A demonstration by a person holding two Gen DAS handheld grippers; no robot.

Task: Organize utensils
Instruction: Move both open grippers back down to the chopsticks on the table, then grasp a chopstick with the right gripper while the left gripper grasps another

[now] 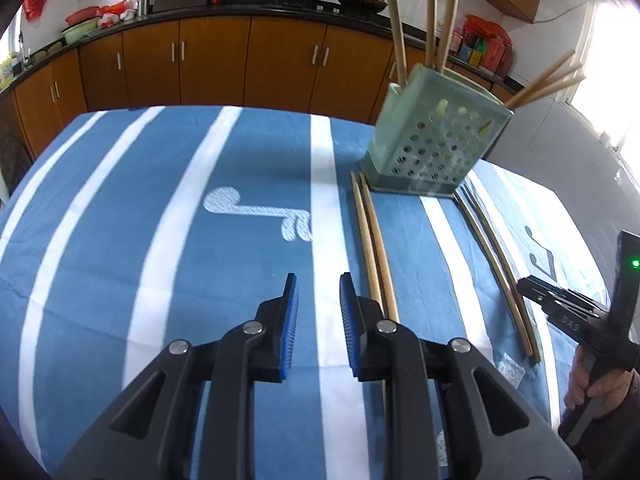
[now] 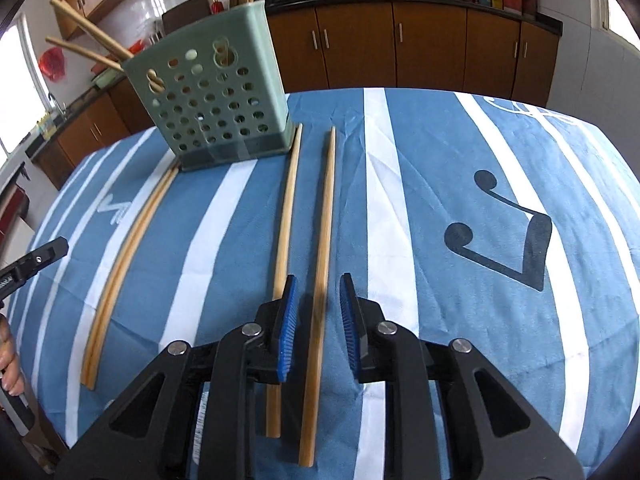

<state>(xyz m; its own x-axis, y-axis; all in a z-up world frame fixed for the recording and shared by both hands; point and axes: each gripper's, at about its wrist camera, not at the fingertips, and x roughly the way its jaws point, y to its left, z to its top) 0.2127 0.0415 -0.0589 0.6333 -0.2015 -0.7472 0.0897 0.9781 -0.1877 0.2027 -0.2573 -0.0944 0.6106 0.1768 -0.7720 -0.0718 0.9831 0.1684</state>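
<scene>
Narrowly parted right tool (image 2: 318, 308) astride chopstick (image 2: 320, 264)

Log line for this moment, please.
left gripper: open, empty | right gripper: open, straddling chopstick | holder: upright, some chopsticks inside | four chopsticks left on cloth

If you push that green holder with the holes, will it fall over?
Maybe. The green holder is tall on a small base, and long chopsticks lean out over its rim, so a push near the top could tip it. It looks like thin plastic, probably light, so a low push would likely slide it along the tablecloth.
</scene>
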